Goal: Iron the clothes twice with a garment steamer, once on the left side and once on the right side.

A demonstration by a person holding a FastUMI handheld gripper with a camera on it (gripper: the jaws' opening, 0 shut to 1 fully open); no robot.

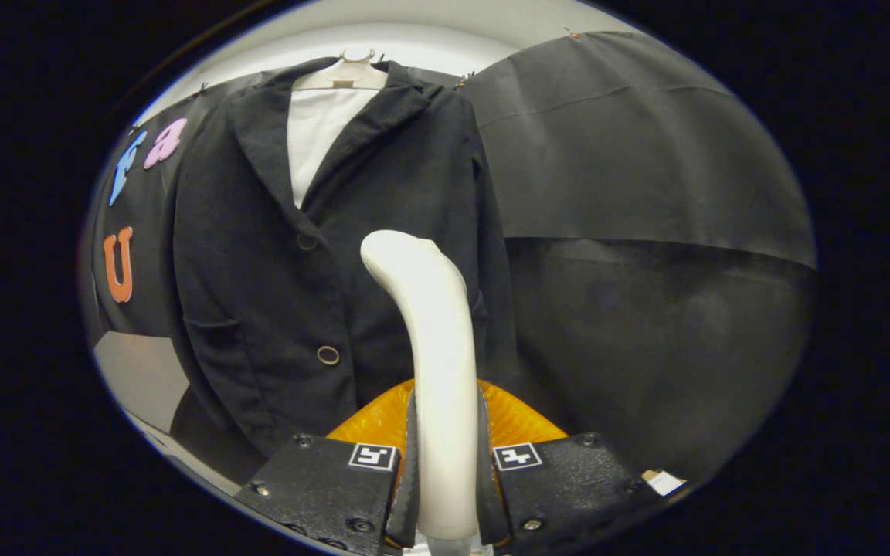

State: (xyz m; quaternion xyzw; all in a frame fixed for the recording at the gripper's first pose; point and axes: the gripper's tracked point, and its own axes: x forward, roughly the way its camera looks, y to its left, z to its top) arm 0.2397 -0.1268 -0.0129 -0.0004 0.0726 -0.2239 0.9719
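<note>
1. Gripper view: gripper (446, 463) is clamped on the white handle of the garment steamer (433, 347), both fingers pressing its sides; the handle curves up and forward between them.
2. Orange part (518, 417) sits behind the handle just ahead of the fingers; probably the steamer's body or head, hard to tell from this angle.
3. Dark jacket (337, 232) hangs on a pale hanger (346, 71) over a white shirt (317, 131), beyond the fingers and a bit to the left.
4. Step in hand, as a judgement: steamer is grasped and facing the jacket, a pass not clearly begun; can't tell if the head touches cloth.
5. Next move calls for bringing the head to one front panel and running along it, then the other panel.
6. Edges: lapels, two buttons (327, 354), pocket flap on the left panel could snag the head.
7. Room: booth wall (646, 193) to the right of the jacket is open space for swinging; jacket's right sleeve edge is near the handle line.
</note>
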